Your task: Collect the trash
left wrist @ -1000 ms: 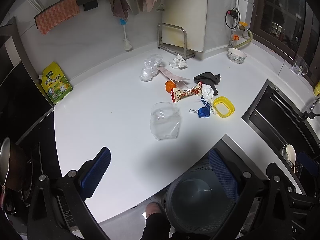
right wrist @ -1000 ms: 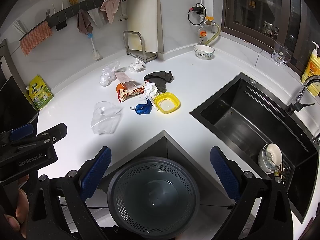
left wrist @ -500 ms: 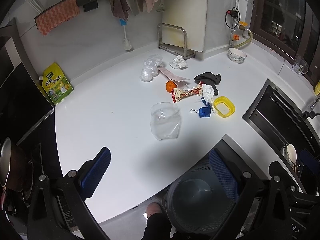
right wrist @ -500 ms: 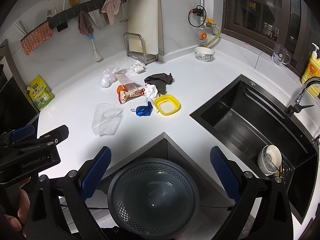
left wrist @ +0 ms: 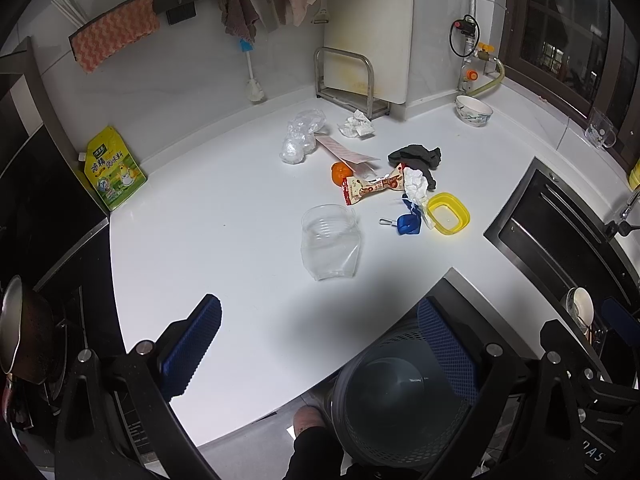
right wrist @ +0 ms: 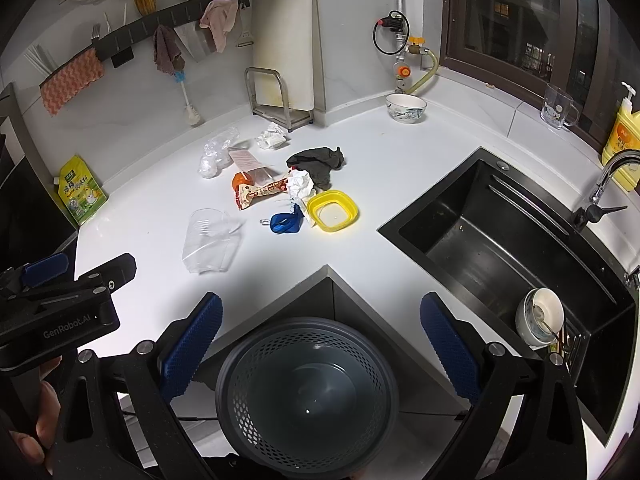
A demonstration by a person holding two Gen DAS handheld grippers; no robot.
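Note:
Trash lies on the white counter (left wrist: pixel 208 208): a crushed clear plastic cup (left wrist: pixel 330 242) (right wrist: pixel 210 242), a red snack wrapper (left wrist: pixel 370 188) (right wrist: pixel 260 192), crumpled white paper (left wrist: pixel 415 184) (right wrist: pixel 300 185), a clear plastic bag (left wrist: pixel 300 136) (right wrist: pixel 216 152), another paper wad (left wrist: pixel 357 126) and a pink slip (left wrist: pixel 346 151). A grey perforated bin (right wrist: pixel 308 396) (left wrist: pixel 400 400) stands on the floor below the counter corner. My left gripper (left wrist: pixel 320 344) is open and empty, short of the cup. My right gripper (right wrist: pixel 318 346) is open and empty above the bin.
An orange (left wrist: pixel 340 172), blue clip (left wrist: pixel 408 224), yellow lid (left wrist: pixel 447 214) and dark cloth (left wrist: pixel 418 158) lie among the trash. A black sink (right wrist: pixel 512 240) is at the right, a bowl (right wrist: pixel 406 107) at the back, a yellow pouch (left wrist: pixel 114 168) at the left wall.

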